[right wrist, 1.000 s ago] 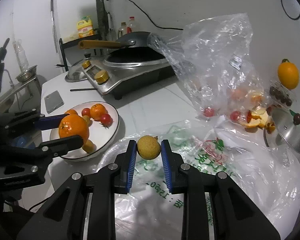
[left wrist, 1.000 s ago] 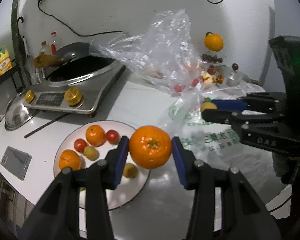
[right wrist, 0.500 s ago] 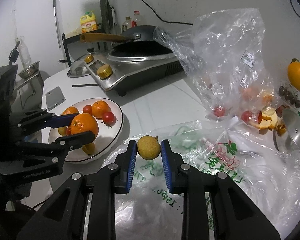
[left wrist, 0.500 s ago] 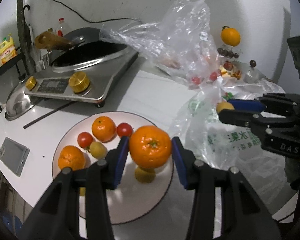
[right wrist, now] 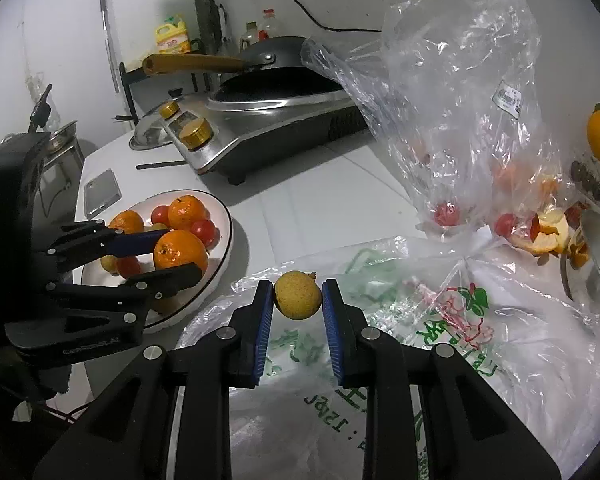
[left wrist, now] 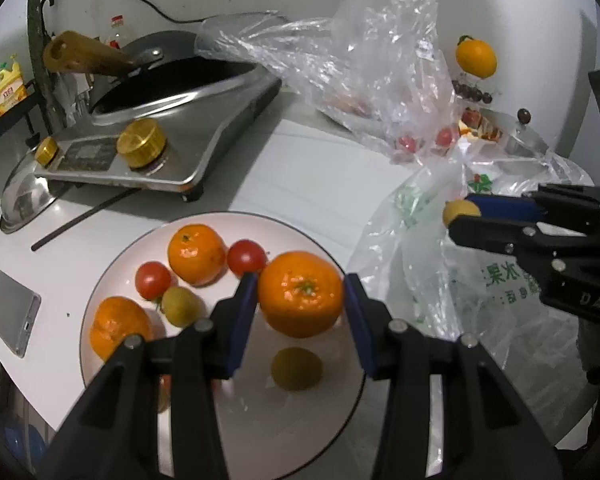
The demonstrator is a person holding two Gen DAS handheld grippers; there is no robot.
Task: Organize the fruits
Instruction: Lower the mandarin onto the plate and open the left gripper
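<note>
Fruit's split between the plate [left wrist: 100, 292] and the two tongs right now. Left tongs [left wrist: 300, 300] are clamped on a big orange [left wrist: 300, 294], hanging just above the plate's 3 o'clock side. Right tongs [right wrist: 298, 300] are squeezed tight on a small yellowish fruit [right wrist: 298, 295] with rough, speckled skin, over the printed bag [right wrist: 440, 340].

On the plate, from the left wrist view: an orange [left wrist: 196, 254] at 12, another orange [left wrist: 118, 330] at 9, two glossy tomatoes [left wrist: 246, 257] near 12, and a dull greenish fruit [left wrist: 180, 306] in the middle. One more small fruit [left wrist: 296, 368] sits right under the held orange, in its shadow.

Stuff around: a crinkly clear bag [left wrist: 360, 60] stands tall at 1 o'clock from the plate, with a couple of tomatoes inside. A steel cooktop [left wrist: 148, 148] with brass knobs and a dark wok [left wrist: 172, 68] with a wooden handle is at 11. A chopstick [left wrist: 84, 220] lies between the cooktop and the plate, and a phone [left wrist: 10, 316] lies flat at 9, close to the worktop [left wrist: 312, 176] edge. Smooth white worktop, round white plate with a thin dark rim.
</note>
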